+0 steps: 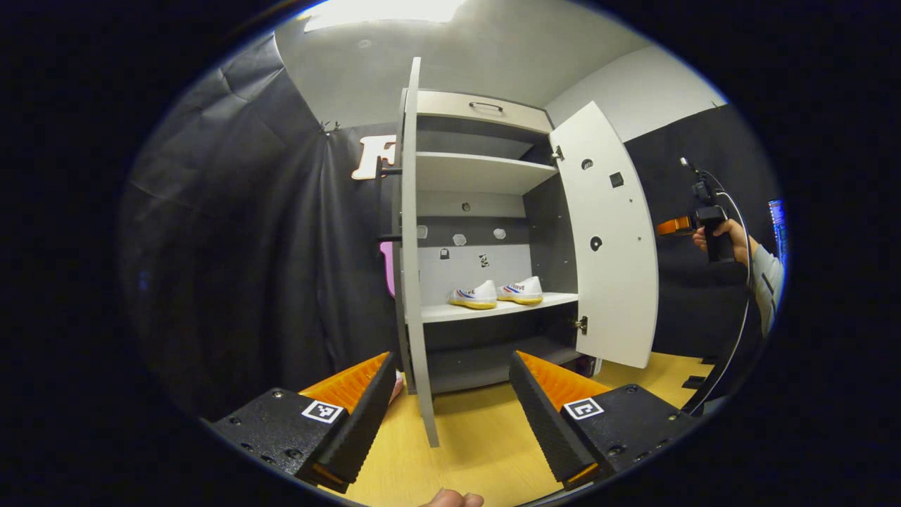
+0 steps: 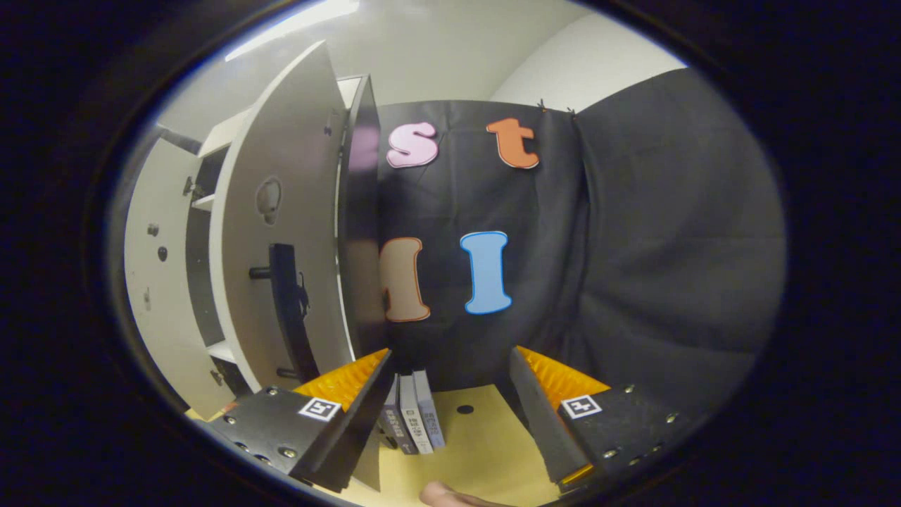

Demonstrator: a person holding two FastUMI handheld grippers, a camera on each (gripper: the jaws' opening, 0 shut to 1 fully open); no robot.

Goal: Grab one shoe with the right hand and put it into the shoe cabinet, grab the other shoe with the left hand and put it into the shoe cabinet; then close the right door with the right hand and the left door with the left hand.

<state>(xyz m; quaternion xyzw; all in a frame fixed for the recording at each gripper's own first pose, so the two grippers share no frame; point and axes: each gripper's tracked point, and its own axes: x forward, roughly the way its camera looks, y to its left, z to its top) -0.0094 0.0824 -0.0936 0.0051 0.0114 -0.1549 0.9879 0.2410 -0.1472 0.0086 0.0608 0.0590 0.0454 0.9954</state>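
Observation:
Two white shoes with yellow soles, one (image 1: pixel 475 294) beside the other (image 1: pixel 522 289), rest side by side on the cabinet's lower shelf (image 1: pixel 493 308). Both cabinet doors stand open. The left door (image 1: pixel 414 267) is edge-on right in front of my left gripper (image 1: pixel 450 415), which is open with the door's lower edge between its fingers but untouched. The right door (image 1: pixel 612 239) swings out wide. My right gripper (image 2: pixel 450 422) is open and holds nothing; it sits to the right of the right door (image 2: pixel 281 232), whose black handle (image 2: pixel 287 310) faces it. A hand holds that gripper (image 1: pixel 707 229) far right in the left gripper view.
The left door's inner face (image 2: pixel 158 282) shows beyond the right door. Several flat grey boxes (image 2: pixel 412 415) stand on the yellow floor (image 2: pixel 471 451) against the black cloth wall. A drawer with a handle (image 1: pixel 486 107) tops the cabinet. A cable (image 1: pixel 739 310) hangs from the far gripper.

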